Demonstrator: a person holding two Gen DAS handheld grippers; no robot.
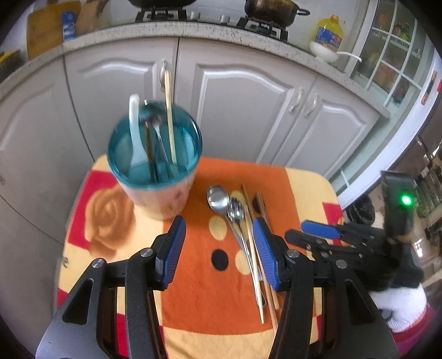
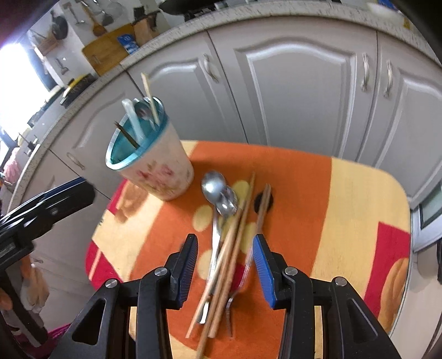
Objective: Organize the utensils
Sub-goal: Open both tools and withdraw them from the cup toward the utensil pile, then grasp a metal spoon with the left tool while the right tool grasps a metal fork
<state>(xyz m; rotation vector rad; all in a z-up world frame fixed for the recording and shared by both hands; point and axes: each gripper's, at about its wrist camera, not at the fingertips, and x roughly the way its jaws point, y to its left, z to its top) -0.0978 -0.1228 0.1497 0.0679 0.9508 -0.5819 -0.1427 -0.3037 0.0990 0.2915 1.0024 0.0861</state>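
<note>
- The cup [image 1: 154, 154] stands upright so it can collect utensils; it already holds a white spoon and chopsticks.
- The loose pile [image 2: 223, 248] lies just right of the cup.
- My right gripper [image 2: 225, 266] hangs spread over the pile, ready to pinch.
- My left gripper [image 1: 219, 250], also spread, holds nothing.

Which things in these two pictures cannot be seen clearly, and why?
- Lower ends of the utensils in the cup: both views, hidden by its wall.
- Near ends of the loose chopsticks: right wrist view, blurred; one runs off the bottom edge.
- Exact count of the loose utensils: left wrist view, they overlap, and the left hand-held gripper covers part.
- Pots on the stove: left wrist view, cut by the top edge.
</note>
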